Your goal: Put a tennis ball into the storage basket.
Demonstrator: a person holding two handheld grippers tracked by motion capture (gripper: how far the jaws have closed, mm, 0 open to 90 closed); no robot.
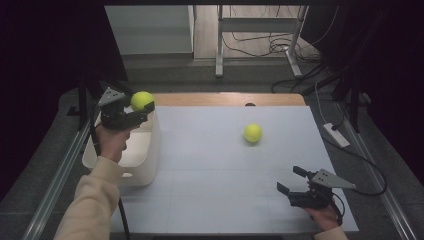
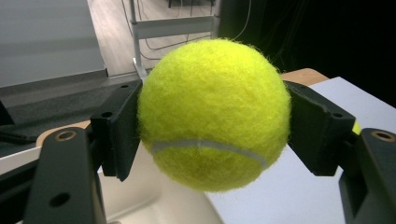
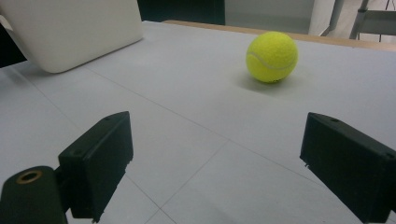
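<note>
My left gripper (image 1: 145,106) is shut on a yellow tennis ball (image 1: 141,99) and holds it in the air above the white bin (image 1: 150,165) at the table's left edge. In the left gripper view the ball (image 2: 212,112) is pressed between both black pads, with the bin's inside below it. A second tennis ball (image 1: 253,133) lies on the white table top right of centre. My right gripper (image 1: 291,180) rests low near the front right corner, open, with nothing between its jaws. The right gripper view has that ball (image 3: 272,56) ahead on the table.
The white table top (image 1: 215,190) has a wooden strip (image 1: 225,99) along its far edge. A corner of the bin (image 3: 70,32) stands at the upper left of the right gripper view. Beyond the table are a metal frame (image 1: 260,30) and floor cables.
</note>
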